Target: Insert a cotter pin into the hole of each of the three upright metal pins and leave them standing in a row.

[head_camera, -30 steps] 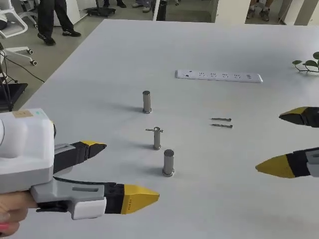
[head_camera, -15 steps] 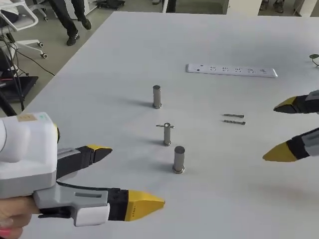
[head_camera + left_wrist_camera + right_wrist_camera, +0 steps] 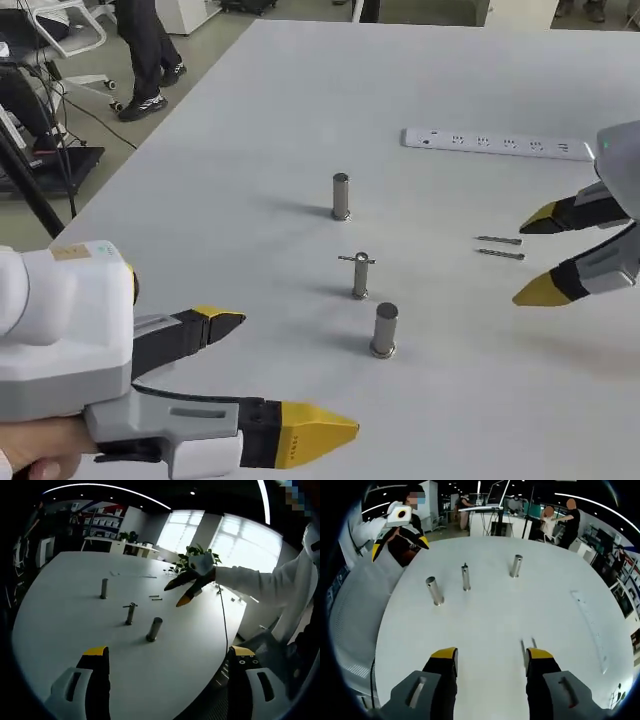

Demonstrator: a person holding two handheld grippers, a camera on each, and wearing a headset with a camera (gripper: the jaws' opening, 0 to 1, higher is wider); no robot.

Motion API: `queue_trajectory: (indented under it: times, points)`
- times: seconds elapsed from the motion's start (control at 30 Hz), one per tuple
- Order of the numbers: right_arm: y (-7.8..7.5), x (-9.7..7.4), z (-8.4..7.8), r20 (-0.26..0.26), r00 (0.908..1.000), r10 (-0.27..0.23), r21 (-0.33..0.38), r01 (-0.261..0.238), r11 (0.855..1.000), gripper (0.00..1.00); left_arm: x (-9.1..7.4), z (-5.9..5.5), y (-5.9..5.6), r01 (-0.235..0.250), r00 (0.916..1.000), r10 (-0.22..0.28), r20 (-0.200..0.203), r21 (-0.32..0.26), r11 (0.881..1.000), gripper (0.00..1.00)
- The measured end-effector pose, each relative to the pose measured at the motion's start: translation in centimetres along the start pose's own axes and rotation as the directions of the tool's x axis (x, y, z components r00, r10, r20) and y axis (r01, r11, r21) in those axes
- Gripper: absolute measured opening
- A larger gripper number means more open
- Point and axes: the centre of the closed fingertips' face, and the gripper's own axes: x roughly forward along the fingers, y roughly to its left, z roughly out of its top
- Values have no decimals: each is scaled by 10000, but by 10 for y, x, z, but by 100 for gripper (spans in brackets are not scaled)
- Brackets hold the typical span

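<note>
Three upright metal pins stand in a row on the white table: the far pin, the middle pin with a cotter pin through its top, and the near pin. Two loose cotter pins lie flat to their right. My right gripper hovers open just right of the loose pins, which lie between its fingertips in the right gripper view. My left gripper is open and empty, low and to the left of the near pin.
A white power strip lies at the back right of the table. A potted plant stands beyond the right gripper. People stand past the table's far side. The table's left edge drops to the floor.
My right gripper has moved left, closer to the two loose cotter pins. The head camera has shifted, sliding the scene rightward. The left gripper holds about the same place.
</note>
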Motion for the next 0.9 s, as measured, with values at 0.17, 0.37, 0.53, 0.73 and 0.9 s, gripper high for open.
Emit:
queue_trajectory:
  times: [0.17, 0.37, 0.53, 0.73, 0.9]
  points:
    - [-12, 17, -13, -702, 9974, 172, 265, -153, 9995, 41, -1, 4, 0, 39, 9998, -38, 204, -31, 10000, 99]
    - [-26, 27, -23, -972, 9953, 42, 579, 14, 9983, 35, -1, 6, -3, -23, 9989, 32, 460, -199, 9998, 99]
    - [-38, 34, -33, -1245, 9922, 57, 851, 50, 9964, 32, 1, -6, -5, 50, 9992, -26, 395, -616, 9981, 99]
    - [-41, 36, -35, -1339, 9910, -88, 1041, 229, 9943, 26, 2, -13, -6, -64, 9995, 82, 304, -608, 9981, 99]
    - [-36, 38, -34, -1548, 9878, 191, 1197, -4, 9928, 21, 2, -16, -3, -197, 9997, 206, 158, -560, 9982, 98]
